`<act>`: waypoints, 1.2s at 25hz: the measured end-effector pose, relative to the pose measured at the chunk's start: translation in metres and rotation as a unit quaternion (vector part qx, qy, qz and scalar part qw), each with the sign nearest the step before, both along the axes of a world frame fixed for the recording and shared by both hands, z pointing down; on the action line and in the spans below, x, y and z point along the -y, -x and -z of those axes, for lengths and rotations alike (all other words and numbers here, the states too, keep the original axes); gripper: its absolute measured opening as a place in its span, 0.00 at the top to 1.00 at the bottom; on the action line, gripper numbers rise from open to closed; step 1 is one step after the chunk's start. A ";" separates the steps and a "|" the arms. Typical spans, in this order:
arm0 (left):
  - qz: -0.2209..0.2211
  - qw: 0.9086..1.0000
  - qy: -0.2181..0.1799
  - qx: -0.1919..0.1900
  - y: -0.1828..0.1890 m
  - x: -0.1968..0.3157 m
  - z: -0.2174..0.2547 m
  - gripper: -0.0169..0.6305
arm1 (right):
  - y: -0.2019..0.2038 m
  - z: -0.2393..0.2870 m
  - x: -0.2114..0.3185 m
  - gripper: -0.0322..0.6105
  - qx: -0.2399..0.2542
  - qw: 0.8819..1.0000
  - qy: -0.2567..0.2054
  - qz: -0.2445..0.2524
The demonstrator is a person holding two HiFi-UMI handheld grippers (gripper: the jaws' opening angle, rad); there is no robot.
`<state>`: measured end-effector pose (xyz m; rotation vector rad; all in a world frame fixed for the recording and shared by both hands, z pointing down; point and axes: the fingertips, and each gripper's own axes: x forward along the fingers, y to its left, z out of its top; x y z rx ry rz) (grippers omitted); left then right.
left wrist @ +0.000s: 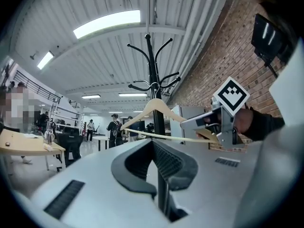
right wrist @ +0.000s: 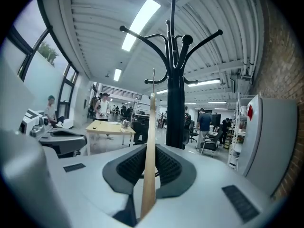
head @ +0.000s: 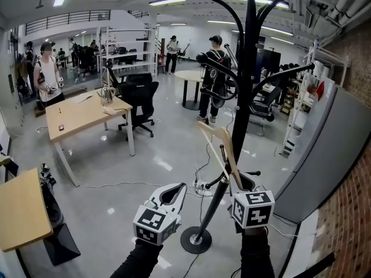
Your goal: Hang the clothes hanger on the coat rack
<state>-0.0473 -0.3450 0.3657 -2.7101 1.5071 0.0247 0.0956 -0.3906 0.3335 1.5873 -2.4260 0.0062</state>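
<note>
Head view: hanger [head: 223,146] atop right gripper [head: 237,185]

No text, label, brand or number can be read anywhere.

Beside coat rack [head: 248,86], right claw [head: 236,181] grips wooden hanger [head: 222,146]; left claw [head: 177,191] lower, apart from both.

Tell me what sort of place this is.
Probably an open-plan office or lab workspace: a wooden desk, a black office chair, white shelving racks, and strip lights over a wide polished floor with people standing about.
</note>
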 end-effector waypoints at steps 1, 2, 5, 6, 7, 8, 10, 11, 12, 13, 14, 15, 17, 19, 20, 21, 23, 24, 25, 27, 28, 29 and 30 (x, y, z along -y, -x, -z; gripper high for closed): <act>0.003 1.000 -0.001 0.004 0.005 0.004 -0.002 0.96 | 0.003 0.003 0.006 0.86 0.002 1.000 -0.001 -0.003; 0.005 1.000 -0.001 0.005 0.009 0.007 -0.004 0.96 | 0.006 0.006 0.012 0.86 0.005 1.000 -0.003 -0.006; 0.002 1.000 0.009 -0.003 0.019 0.014 -0.009 0.96 | 0.015 0.016 0.028 0.86 0.011 1.000 -0.013 -0.014; -0.001 1.000 0.014 -0.008 0.021 0.014 -0.008 0.96 | 0.017 0.021 0.034 0.86 0.016 1.000 -0.017 -0.016; -0.004 1.000 0.017 -0.010 0.021 0.015 -0.008 0.96 | 0.019 0.026 0.039 0.86 0.022 0.999 -0.019 -0.017; -0.005 1.000 0.017 -0.008 0.022 0.016 -0.009 0.96 | 0.021 0.030 0.045 0.86 0.028 0.999 -0.021 -0.018; 0.000 1.000 0.013 0.000 0.025 0.020 -0.015 0.96 | 0.022 0.035 0.055 0.86 0.036 0.999 -0.019 -0.022; 0.002 1.000 0.014 0.001 0.026 0.021 -0.017 0.96 | 0.023 0.035 0.060 0.86 0.038 0.999 -0.016 -0.023; 0.004 1.000 0.017 0.001 0.027 0.022 -0.019 0.96 | 0.024 0.033 0.064 0.86 0.039 0.999 -0.012 -0.025; 0.006 1.000 0.021 -0.001 0.029 0.023 -0.020 0.96 | 0.025 0.031 0.068 0.86 0.039 0.999 -0.007 -0.026; 0.008 1.000 0.022 -0.001 0.031 0.024 -0.019 0.96 | 0.025 0.027 0.070 0.86 0.038 0.999 -0.002 -0.028; 0.010 1.000 0.021 0.000 0.033 0.025 -0.019 0.96 | 0.026 0.023 0.072 0.86 0.036 0.999 0.003 -0.028; 0.013 1.000 0.020 -0.001 0.036 0.026 -0.018 0.96 | 0.028 0.014 0.073 0.86 0.028 0.999 0.009 -0.025; 0.009 1.000 0.027 -0.006 0.035 0.025 -0.019 0.96 | 0.031 0.006 0.074 0.86 0.021 1.000 0.008 -0.017; 0.005 0.999 0.030 -0.008 0.033 0.025 -0.020 0.96 | 0.033 0.003 0.074 0.86 0.022 1.000 0.007 -0.013; 0.004 0.999 0.031 -0.008 0.033 0.025 -0.024 0.96 | 0.034 0.000 0.074 0.86 0.023 1.000 0.006 -0.009; 0.005 1.000 0.027 -0.007 0.033 0.027 -0.029 0.96 | 0.035 -0.003 0.075 0.86 0.023 1.000 0.003 -0.006; 0.002 1.000 0.028 -0.010 0.030 0.027 -0.028 0.96 | 0.035 -0.003 0.075 0.86 0.021 1.000 0.000 -0.006; -0.002 0.999 0.030 -0.013 0.027 0.025 -0.027 0.96 | 0.034 -0.002 0.074 0.86 0.020 1.000 -0.005 -0.005; -0.009 0.999 0.033 -0.015 0.021 0.025 -0.021 0.96 | 0.031 0.004 0.072 0.85 0.023 1.000 -0.019 -0.001; -0.010 0.999 0.032 -0.015 0.018 0.026 -0.019 0.96 | 0.030 0.009 0.071 0.85 0.024 0.999 -0.028 0.001; -0.011 0.999 0.031 -0.016 0.017 0.027 -0.017 0.96 | 0.029 0.014 0.070 0.85 0.026 0.999 -0.036 0.004; -0.011 0.999 0.030 -0.016 0.015 0.028 -0.016 0.96 | 0.028 0.018 0.068 0.85 0.027 0.999 -0.044 0.007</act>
